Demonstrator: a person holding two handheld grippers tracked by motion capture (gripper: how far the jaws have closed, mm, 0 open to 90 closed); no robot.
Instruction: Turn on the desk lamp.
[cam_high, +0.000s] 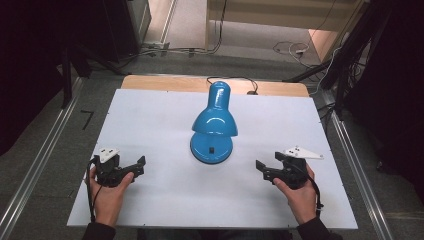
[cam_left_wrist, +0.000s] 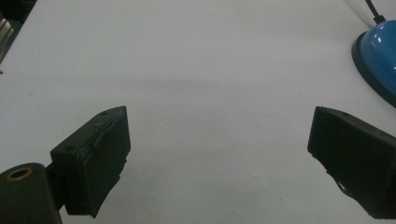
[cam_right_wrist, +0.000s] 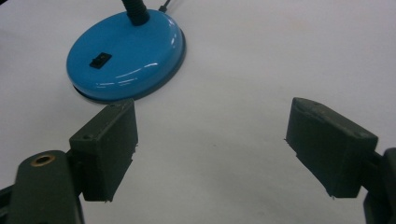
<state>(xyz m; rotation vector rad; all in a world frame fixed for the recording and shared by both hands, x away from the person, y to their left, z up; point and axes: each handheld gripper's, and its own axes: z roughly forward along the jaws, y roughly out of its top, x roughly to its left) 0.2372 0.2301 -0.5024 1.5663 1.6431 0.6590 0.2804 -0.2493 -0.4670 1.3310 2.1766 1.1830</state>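
Left claw (cam_high: 140, 164) agape, right claw (cam_high: 260, 167) agape, both empty

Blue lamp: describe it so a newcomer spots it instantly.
On the white table, look at the middle, between the left gripper and right gripper. The lamp stands there: glossy blue dome shade over a round base bearing a small black switch.

A white table (cam_high: 150, 125) with a wooden far edge stands on grey carpet (cam_high: 195, 62), cables (cam_high: 292, 48) trailing beyond, dark curtains (cam_high: 30, 60) flanking.
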